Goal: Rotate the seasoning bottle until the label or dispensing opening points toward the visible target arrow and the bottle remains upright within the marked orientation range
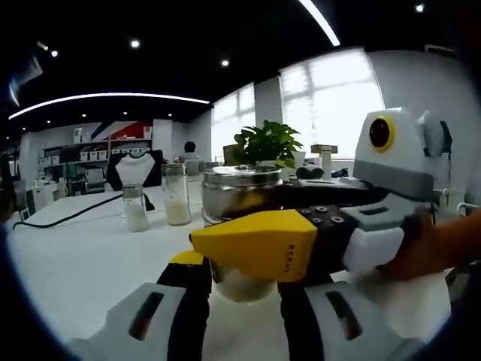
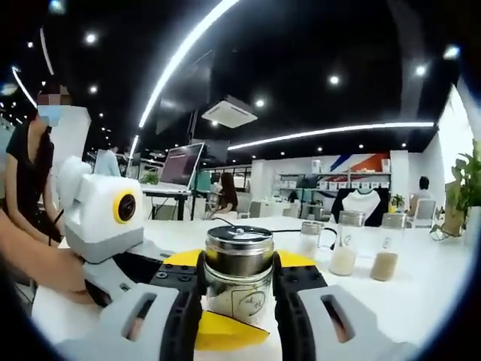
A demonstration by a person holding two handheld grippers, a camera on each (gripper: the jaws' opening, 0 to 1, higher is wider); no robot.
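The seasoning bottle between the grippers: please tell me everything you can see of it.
The seasoning bottle is a clear glass jar with a shiny metal lid and a faint printed label. It stands upright on the white table. The right gripper holds it between its black fingers; the left gripper grips it crosswise, its yellow fingers against the glass.
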